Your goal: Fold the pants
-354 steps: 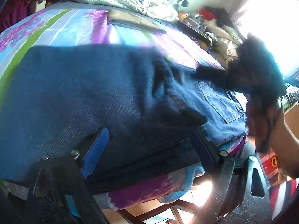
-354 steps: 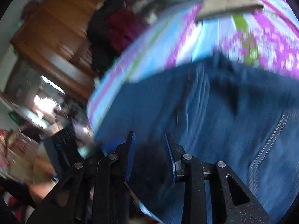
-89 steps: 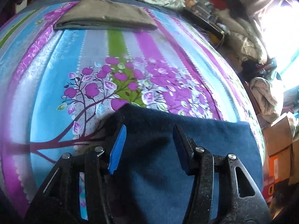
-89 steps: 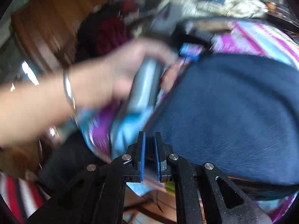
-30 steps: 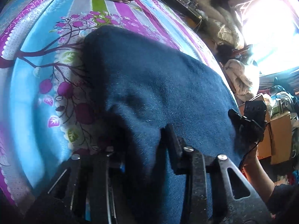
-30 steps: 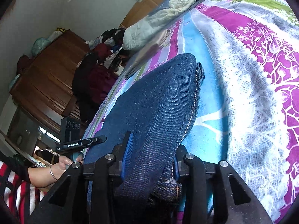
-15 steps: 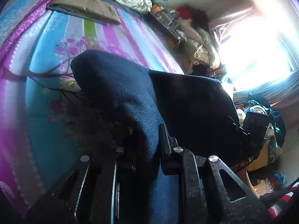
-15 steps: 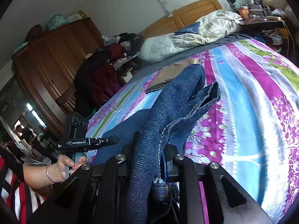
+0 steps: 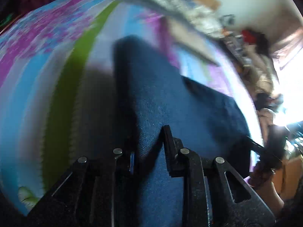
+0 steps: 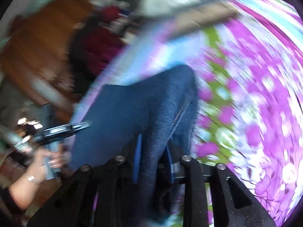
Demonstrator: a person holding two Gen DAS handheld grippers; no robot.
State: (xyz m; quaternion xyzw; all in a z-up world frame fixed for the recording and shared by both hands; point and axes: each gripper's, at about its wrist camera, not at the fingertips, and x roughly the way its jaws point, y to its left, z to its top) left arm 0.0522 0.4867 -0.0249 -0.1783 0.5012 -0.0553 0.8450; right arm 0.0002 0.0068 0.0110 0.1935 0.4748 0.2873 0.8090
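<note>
dark blue jeans (image 9: 166, 102), purple-floral striped bedsheet (image 10: 255, 87)

We see a bedsheet (image 9: 56, 87) with stripes of blue, green and purple, and purple flowers on it. Farther back we see a flat tan cloth (image 10: 204, 20) on it, blurred. On the left stands a brown wooden wardrobe (image 10: 37, 43).

Pants (image 10: 144, 106): coarse matt denim. Bedsheet (image 10: 255, 79): smooth printed cloth. Wardrobe (image 10: 37, 43): brown wood.

No legible text, label, brand, number or sign is found in either view. Both views are blurred by motion, and any marking on the devices held at the frame edges cannot be read.
</note>
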